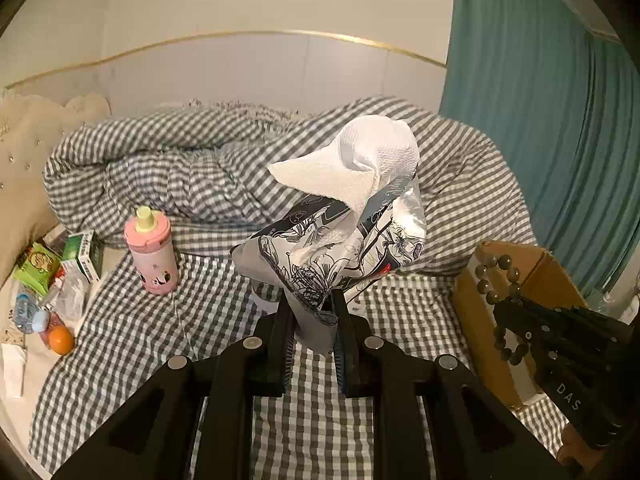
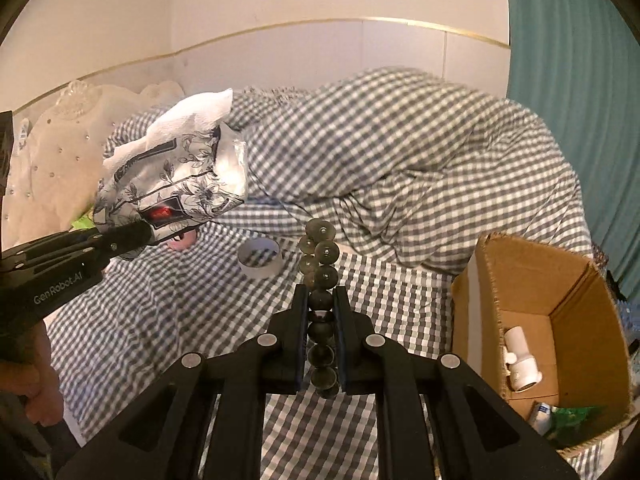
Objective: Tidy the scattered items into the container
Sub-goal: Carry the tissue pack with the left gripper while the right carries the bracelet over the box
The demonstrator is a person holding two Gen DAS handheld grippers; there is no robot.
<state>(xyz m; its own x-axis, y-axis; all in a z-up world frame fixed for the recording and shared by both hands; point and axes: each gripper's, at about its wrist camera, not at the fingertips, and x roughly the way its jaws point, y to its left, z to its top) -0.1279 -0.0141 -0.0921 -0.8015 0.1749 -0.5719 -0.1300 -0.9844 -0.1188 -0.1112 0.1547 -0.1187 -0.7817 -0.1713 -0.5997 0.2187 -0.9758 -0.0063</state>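
My left gripper (image 1: 310,308) is shut on a soft tissue pack (image 1: 340,252) with a black-and-white flower print, held above the checked bed. A white tissue (image 1: 360,168) sticks out of its top. My right gripper (image 2: 320,298) is shut on a string of dark beads (image 2: 320,256), which stands up between its fingers and hangs below them. The open cardboard box (image 2: 576,292) stands on the bed at the right, below and right of the beads. In the left wrist view the right gripper (image 1: 502,308) holds the beads (image 1: 496,276) in front of the box (image 1: 476,328).
A pink bottle (image 1: 152,252), green packets (image 1: 38,268), an orange (image 1: 62,340) and other small items lie at the bed's left. A tape roll (image 2: 260,258) lies mid-bed. The box holds a white pipe fitting (image 2: 520,360) and a green packet (image 2: 572,416). A rumpled checked duvet (image 2: 400,152) lies behind.
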